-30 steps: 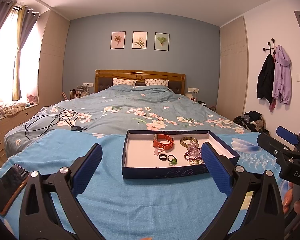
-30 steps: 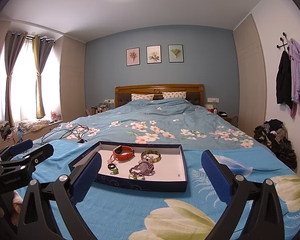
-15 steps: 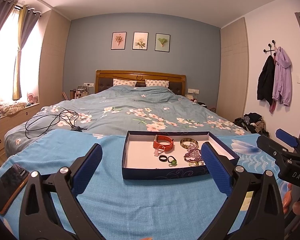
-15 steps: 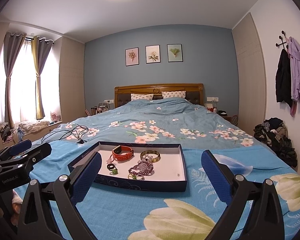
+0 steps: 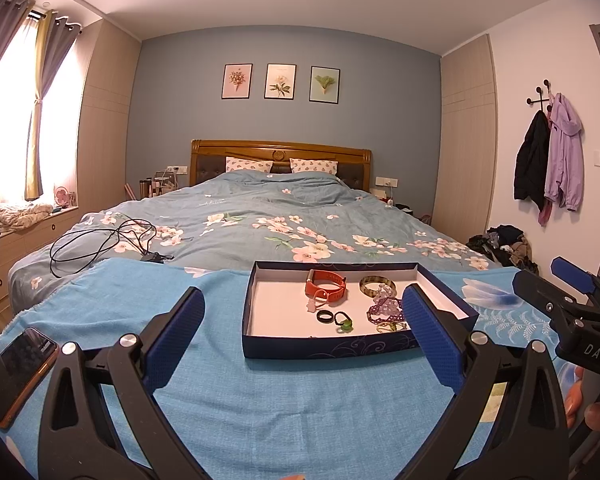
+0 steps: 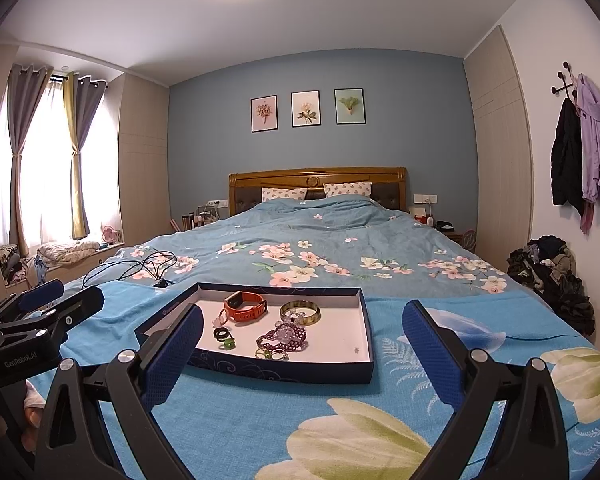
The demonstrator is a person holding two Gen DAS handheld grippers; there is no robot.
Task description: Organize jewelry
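A shallow dark blue box with a white floor lies on the blue cloth on the bed. Inside lie an orange watch band, a green-gold bangle, a purple bead bracelet, a black ring and small green rings. My left gripper is open and empty, a little before the box. My right gripper is open and empty, before the box's front right.
A phone lies on the cloth at the left. A black cable is coiled on the floral duvet behind. A pile of clothes lies on the floor at the right. The bed stretches back to a wooden headboard.
Both views have shifted very slightly; the box sits a touch lower and nearer in each. Both grippers stay open and empty.
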